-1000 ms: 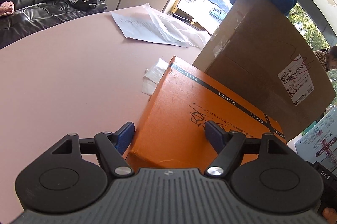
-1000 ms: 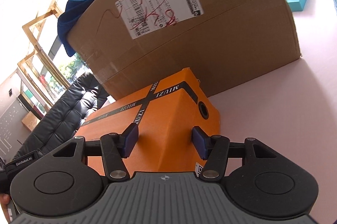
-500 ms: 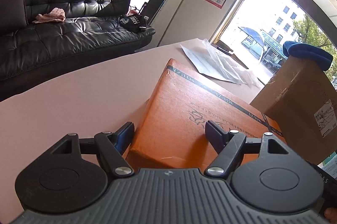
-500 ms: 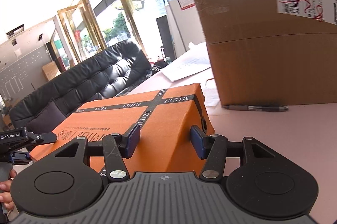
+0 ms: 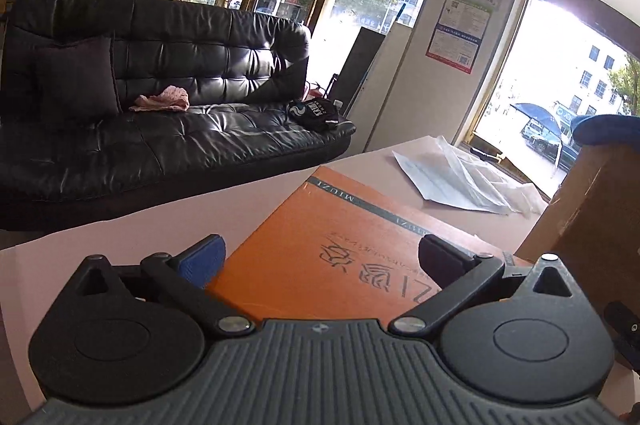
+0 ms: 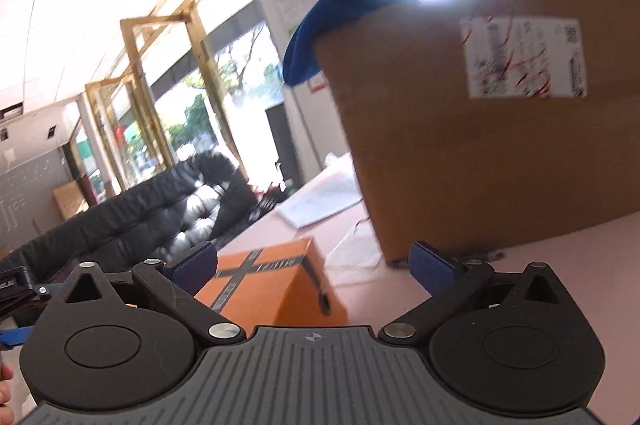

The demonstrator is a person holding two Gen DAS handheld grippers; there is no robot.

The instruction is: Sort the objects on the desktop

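The orange box [image 5: 352, 249] lies flat on the pink surface [image 5: 160, 237], a dark band with lettering crossing its lid. The left claw [image 5: 320, 259] is spread wide over the box's near end, with 1 blue-padded finger left of the box edge and the other above the lid (whether either pad touches the cardboard cannot be told). In the right wrist view the right claw [image 6: 314, 263] is also spread wide, its 2 fingers clear of the box [image 6: 276, 281], which sits lower between them. A large brown carton [image 6: 500, 153] with a white shipping label stands just behind and to the right of the orange box, a blue cloth [image 6: 332, 25] draped over its top. Loose white papers [image 5: 460, 181] lie on the surface beyond the box. A black leather sofa [image 5: 160, 105] stands past the surface's edge.
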